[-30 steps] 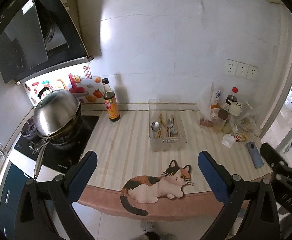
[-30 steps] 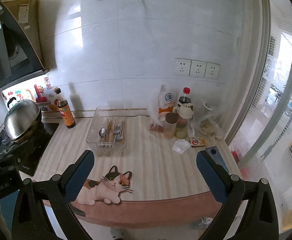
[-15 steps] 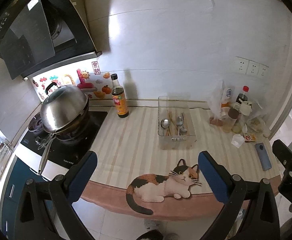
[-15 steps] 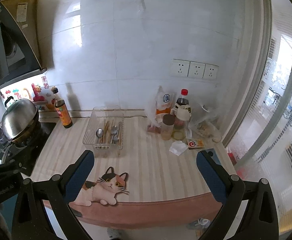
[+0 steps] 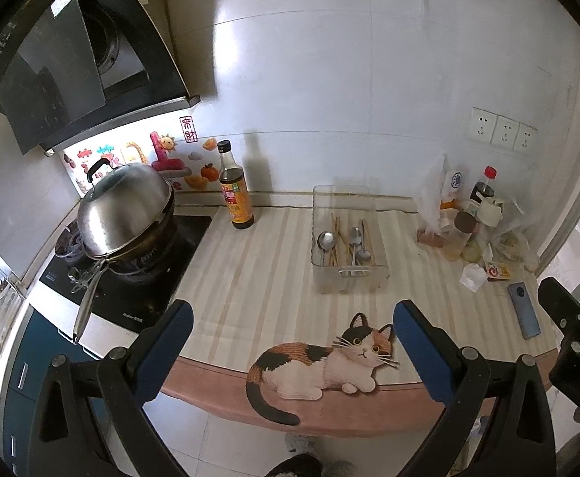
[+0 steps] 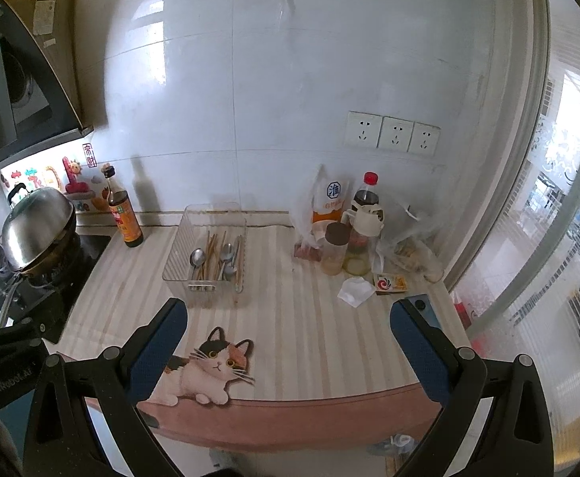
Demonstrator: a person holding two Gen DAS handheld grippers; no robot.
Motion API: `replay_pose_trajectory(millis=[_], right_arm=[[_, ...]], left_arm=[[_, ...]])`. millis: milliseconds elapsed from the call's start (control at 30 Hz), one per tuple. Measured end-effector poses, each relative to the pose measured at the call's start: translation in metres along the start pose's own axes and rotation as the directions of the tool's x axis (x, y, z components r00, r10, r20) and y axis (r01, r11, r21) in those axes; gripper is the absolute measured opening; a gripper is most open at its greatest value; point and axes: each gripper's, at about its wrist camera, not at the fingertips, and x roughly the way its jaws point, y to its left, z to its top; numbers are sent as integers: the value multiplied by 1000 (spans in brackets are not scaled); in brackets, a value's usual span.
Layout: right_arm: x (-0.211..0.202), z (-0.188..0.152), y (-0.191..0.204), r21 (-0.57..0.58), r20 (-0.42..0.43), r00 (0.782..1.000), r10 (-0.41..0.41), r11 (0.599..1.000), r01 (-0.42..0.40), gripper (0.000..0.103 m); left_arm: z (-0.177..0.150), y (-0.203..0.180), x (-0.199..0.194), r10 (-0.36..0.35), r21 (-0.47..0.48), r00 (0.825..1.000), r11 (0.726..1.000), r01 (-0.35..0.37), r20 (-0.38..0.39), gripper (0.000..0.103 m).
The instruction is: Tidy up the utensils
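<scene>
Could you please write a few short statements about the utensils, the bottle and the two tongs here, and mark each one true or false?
1. The spoons and chopsticks lie inside the clear bin. True.
2. The left tongs are clamped on a spoon. False: they are open and hold nothing.
3. The dark sauce bottle stands upright between the wok and the bin. True.
4. The blue phone lies inside the bin. False: it lies on the striped mat, near the right edge.
5. The right tongs hold chopsticks. False: they are open and hold nothing.
</scene>
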Motion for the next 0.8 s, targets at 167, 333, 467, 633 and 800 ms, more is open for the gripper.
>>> replay_pose_trajectory(millis=[167, 333, 467, 633, 800], right_arm=[[2, 0, -1, 0, 0, 1000, 1, 1000, -1, 103], [6, -1, -4, -3, -10, 1000, 11, 1000, -11, 103], [9, -3, -4, -12, -18, 1000, 16, 1000, -16, 103], [9, -6, -2, -14, -24, 1000, 21, 1000, -21, 103], [9, -6, 2, -21, -28, 999, 24, 999, -25, 103]], left_arm=[[1, -1, 1, -9, 2, 1000, 1000, 9, -3, 103], [1, -1, 1, -10, 4, 1000, 1000, 10, -11, 103], [0, -3, 1, -11, 4, 1000, 1000, 11, -14, 103], [-1, -2, 1, -17, -1, 1000, 1000, 17, -15, 103], [-2, -2, 1, -17, -2, 1000, 1000, 17, -13, 103]])
